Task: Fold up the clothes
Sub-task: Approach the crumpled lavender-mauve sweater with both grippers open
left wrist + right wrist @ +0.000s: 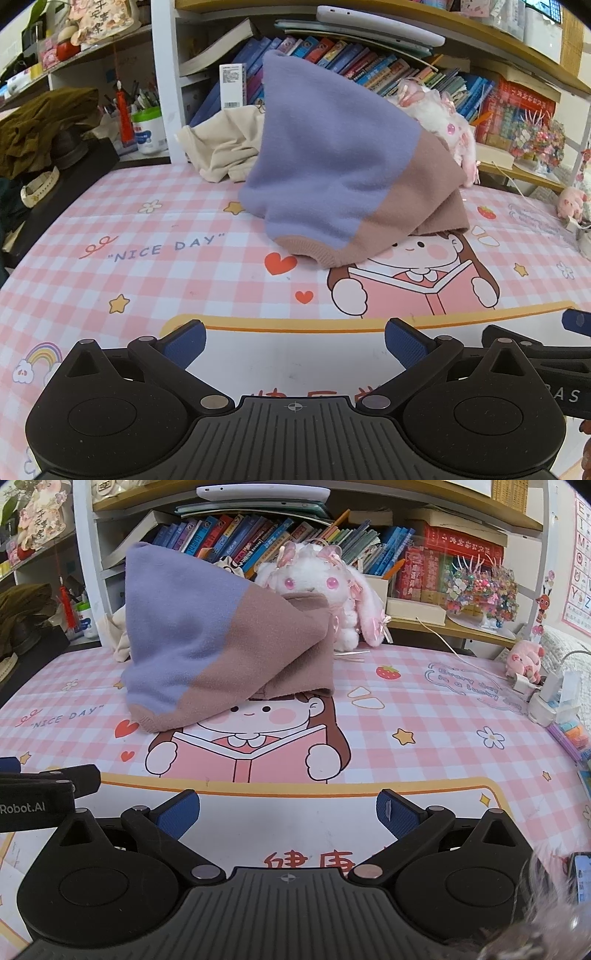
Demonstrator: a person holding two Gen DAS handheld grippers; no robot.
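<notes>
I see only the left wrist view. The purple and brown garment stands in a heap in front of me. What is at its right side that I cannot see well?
Observer: In the right wrist view, a white plush rabbit sits close behind the garment's brown folded edge.
Operator: Is the right gripper holding anything?
Observer: No. The right gripper is open and empty, short of the garment.
Operator: Anything near the right table edge?
Observer: Yes, a pink pig toy and white chargers lie there.
</notes>
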